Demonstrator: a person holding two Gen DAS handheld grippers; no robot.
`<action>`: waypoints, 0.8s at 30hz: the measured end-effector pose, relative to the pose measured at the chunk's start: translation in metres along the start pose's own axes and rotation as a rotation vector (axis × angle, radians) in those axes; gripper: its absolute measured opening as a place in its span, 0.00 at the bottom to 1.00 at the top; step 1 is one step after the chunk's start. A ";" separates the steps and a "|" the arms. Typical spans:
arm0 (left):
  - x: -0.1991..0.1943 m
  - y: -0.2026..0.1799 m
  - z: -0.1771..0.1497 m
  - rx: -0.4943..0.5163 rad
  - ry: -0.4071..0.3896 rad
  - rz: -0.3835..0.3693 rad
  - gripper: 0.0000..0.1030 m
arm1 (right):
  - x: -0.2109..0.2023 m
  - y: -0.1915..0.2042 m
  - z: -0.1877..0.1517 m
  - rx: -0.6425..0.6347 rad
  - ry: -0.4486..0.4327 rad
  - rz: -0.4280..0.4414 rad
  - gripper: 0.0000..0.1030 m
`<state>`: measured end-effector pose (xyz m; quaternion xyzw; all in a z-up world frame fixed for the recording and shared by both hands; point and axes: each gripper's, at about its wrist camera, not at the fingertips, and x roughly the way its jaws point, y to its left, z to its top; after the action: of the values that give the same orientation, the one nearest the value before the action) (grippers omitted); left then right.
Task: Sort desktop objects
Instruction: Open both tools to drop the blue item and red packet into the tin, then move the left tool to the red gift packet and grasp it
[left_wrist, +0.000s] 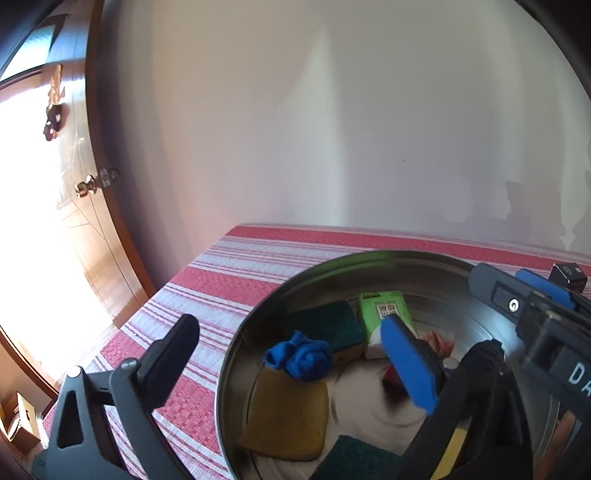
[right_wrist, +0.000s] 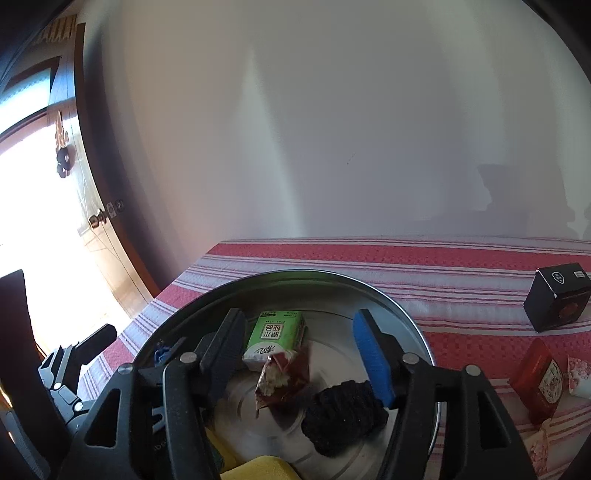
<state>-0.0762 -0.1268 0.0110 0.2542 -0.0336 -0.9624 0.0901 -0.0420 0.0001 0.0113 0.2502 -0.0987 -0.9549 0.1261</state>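
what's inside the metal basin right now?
The metal basin holds a green tissue pack, red snack packet, black knit bundle, blue cloth and green-and-yellow sponges. The hand-held grippers cover its near side.

both hand-held gripper pairs (left_wrist: 291, 350) (right_wrist: 299, 354) spread apart, empty.

Glossy metal basin (right_wrist: 406, 317); rough woven tablecloth (right_wrist: 443, 266); matt sponge (left_wrist: 288, 417).

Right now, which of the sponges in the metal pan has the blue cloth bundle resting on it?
The yellow-side-up sponge at the pan's near left; the blue cloth bundle overlaps its far edge. The other two show green tops.
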 end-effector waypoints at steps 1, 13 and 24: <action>0.000 -0.001 -0.001 -0.001 -0.003 0.005 0.99 | -0.003 -0.001 0.000 0.001 -0.015 -0.002 0.62; -0.016 -0.001 -0.007 -0.042 -0.051 -0.019 0.99 | -0.050 -0.009 -0.005 -0.012 -0.310 -0.121 0.91; -0.048 0.001 -0.026 -0.151 -0.171 -0.001 0.99 | -0.072 -0.007 -0.023 -0.091 -0.381 -0.206 0.96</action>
<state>-0.0220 -0.1190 0.0113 0.1637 0.0318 -0.9804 0.1053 0.0289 0.0249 0.0225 0.0681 -0.0516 -0.9962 0.0183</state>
